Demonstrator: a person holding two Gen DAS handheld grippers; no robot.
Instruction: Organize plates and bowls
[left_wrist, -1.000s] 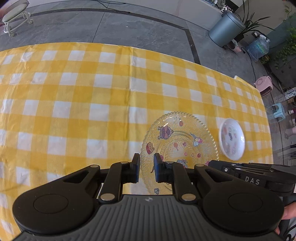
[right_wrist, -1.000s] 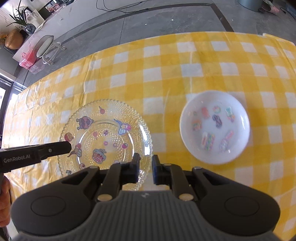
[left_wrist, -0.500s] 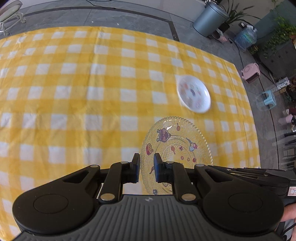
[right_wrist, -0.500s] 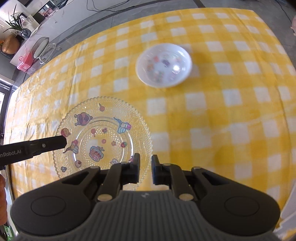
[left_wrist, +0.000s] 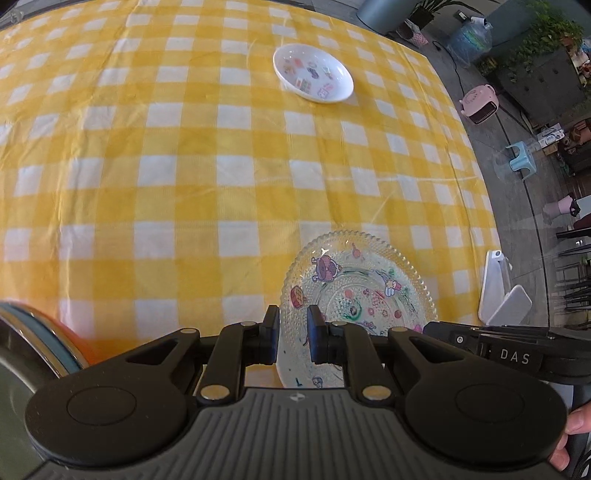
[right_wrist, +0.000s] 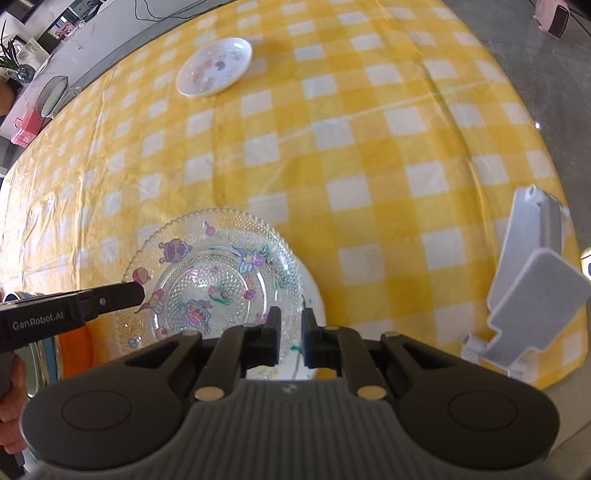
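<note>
2 hand-held grippers carry a clear glass plate (left_wrist: 356, 291) printed with cartoon figures above a table covered in a yellow-and-white checked cloth (left_wrist: 177, 155). The left gripper (left_wrist: 293, 334) has its jaws drawn in to a narrow gap over the plate's left rim, and the right gripper (right_wrist: 289, 338) stands the same way on the opposite rim, its jaws nearly together with the beaded glass edge between them. The plate hangs level near the table's front edge, and seen from the right wrist it overlaps a second, white dish edge beneath it whose outline cannot be made out fully. A small white bowl (left_wrist: 313, 72) with coloured stickers sits alone on the cloth at the far side, well apart from the plate. A white plastic rack (right_wrist: 532, 291) stands at the table's right corner. An orange and blue rounded object (left_wrist: 55, 339) shows blurred at the lower left.
</note>
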